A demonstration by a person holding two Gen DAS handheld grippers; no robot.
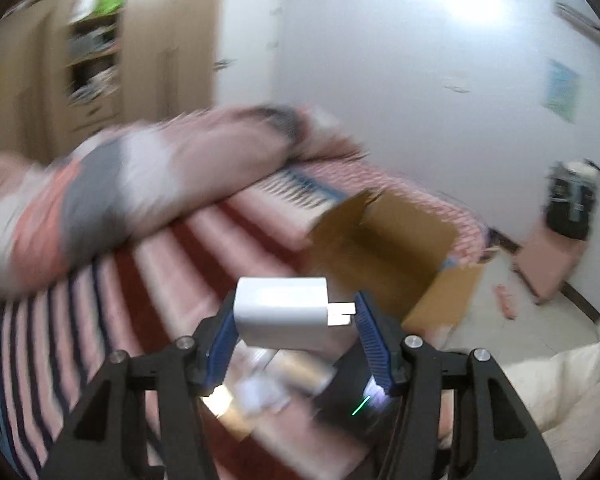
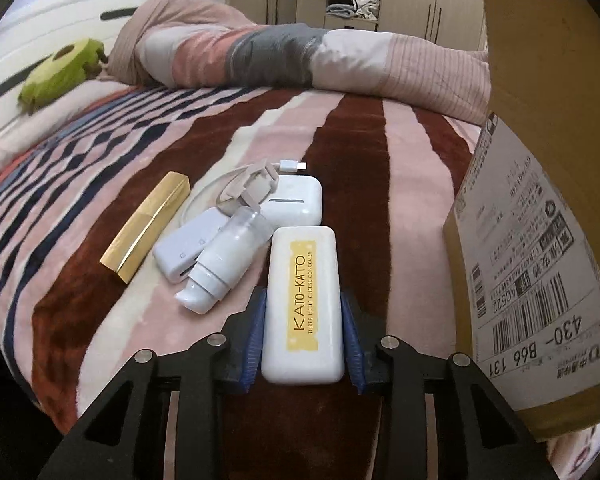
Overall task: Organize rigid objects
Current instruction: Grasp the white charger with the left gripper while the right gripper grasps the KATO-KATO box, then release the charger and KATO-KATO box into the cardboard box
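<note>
well, low in the centre of the left wrist view the left gripper [image 1: 296,316] is clamped on one white charger plug [image 1: 282,312] — a glossy rounded block with two flat metal prongs pointing toward the right blue ribbed pad, held up above the striped blanket [image 1: 148,280]. one open cardboard box [image 1: 384,240] sits right of centre, blurred.

in the right wrist view the right gripper [image 2: 303,328] grips one white concealer case [image 2: 303,308] at bottom centre — a smooth rounded slab with a yellow "kato-kato" label, lying on the fuzzy blanket. above and left of it lie five more things: one gold faceted lipstick tube [image 2: 148,226], one pale flat adapter [image 2: 190,244], one clear-capped white pump bottle [image 2: 224,260], one white earbud case [image 2: 294,202], and one coiled white cable [image 2: 240,184]. the box's labelled wall fills the right edge.
</note>
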